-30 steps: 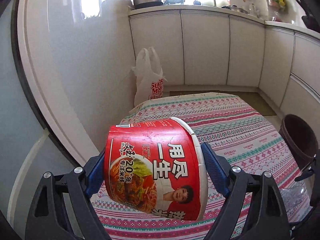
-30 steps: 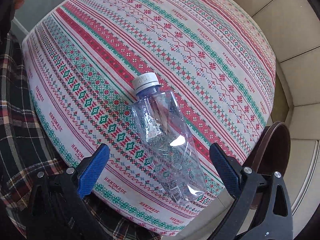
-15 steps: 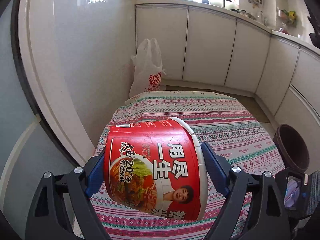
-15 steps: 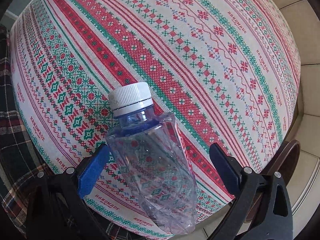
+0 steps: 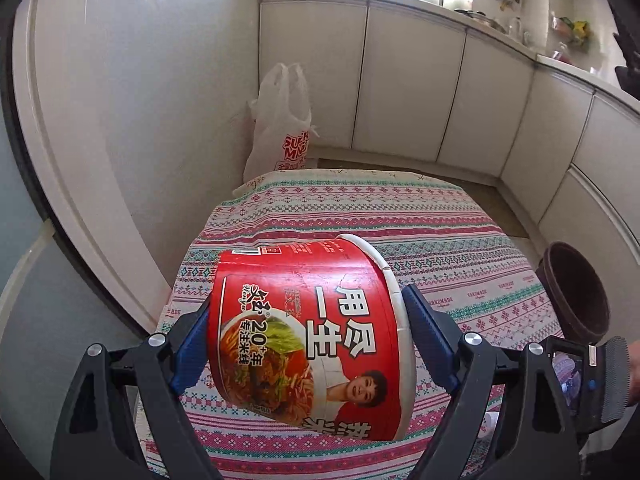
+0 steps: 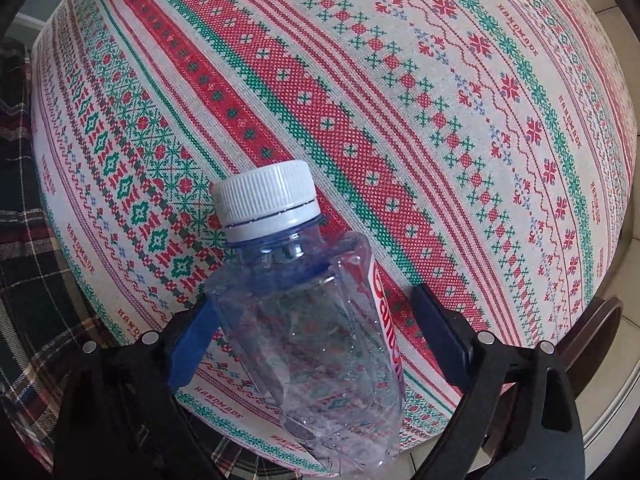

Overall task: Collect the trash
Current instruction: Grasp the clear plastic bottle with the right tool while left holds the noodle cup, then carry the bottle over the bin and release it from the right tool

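Note:
My left gripper (image 5: pixel 310 336) is shut on a red instant noodle cup (image 5: pixel 308 332), held on its side above the patterned tablecloth (image 5: pixel 360 208). My right gripper (image 6: pixel 312 332) has its blue pads around a crushed clear plastic bottle (image 6: pixel 316 328) with a white cap (image 6: pixel 266 200). The left pad touches the bottle. The right pad stands close to its labelled side. The bottle lies near the table's front edge. The right gripper also shows at the lower right of the left wrist view (image 5: pixel 580 380).
A dark brown bin (image 5: pixel 576 292) stands on the floor at the table's right side; its rim shows in the right wrist view (image 6: pixel 600 328). A white plastic bag (image 5: pixel 284 120) leans by the wall behind the table. White cabinets (image 5: pixel 412 80) line the back. A plaid sleeve (image 6: pixel 36 280) is at the left.
My right gripper has come down over the bottle and its jaws have narrowed around it. My left gripper has lifted the noodle cup higher and drawn back from the table.

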`<state>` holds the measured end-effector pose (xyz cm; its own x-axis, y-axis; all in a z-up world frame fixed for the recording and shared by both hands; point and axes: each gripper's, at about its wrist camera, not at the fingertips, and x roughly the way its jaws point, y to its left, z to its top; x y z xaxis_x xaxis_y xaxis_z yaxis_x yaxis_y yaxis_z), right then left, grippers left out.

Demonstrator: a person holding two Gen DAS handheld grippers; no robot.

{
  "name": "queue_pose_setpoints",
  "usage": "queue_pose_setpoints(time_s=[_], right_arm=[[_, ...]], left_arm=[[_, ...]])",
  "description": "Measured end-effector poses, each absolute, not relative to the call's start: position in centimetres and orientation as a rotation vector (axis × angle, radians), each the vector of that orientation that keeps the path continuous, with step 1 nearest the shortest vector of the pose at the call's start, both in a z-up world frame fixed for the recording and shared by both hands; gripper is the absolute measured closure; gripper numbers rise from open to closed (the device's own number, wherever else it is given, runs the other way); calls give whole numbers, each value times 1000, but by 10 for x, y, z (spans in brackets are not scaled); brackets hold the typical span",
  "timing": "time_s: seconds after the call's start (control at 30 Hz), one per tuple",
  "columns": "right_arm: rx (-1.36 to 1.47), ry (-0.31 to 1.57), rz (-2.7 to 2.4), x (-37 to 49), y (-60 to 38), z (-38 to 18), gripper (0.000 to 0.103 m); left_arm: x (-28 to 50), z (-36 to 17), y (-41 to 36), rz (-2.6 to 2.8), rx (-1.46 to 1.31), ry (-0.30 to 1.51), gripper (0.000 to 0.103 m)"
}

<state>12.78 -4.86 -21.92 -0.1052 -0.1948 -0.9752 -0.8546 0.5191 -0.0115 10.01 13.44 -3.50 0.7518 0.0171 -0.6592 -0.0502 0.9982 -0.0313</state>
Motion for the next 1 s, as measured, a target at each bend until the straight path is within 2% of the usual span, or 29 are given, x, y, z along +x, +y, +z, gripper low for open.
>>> queue_pose_setpoints(time_s=[0.1,0.13,0.17,0.37,0.53,0.77,1.0], right_arm=[[-921,1604,732,123,-43,-210,30],[-923,1597,731,122,-43,-208,39],[-919,1598,730,120,-39,-203,42],[-895,1580,715,104,-46,-195,43],[-832,1503,642,98,-64,-162,43],[-575,1186,396,120,-115,-56,43],[-334,890,141,153,-183,14,43]], left_arm=[[101,-37,132,29,-50,725,19],[102,-37,132,26,-51,728,19],[102,-38,131,25,-53,729,19],[106,-40,132,15,-49,740,19],[112,-42,132,1,-47,752,19],[112,-48,121,-13,-8,750,19],[114,-51,109,-1,18,724,19]])
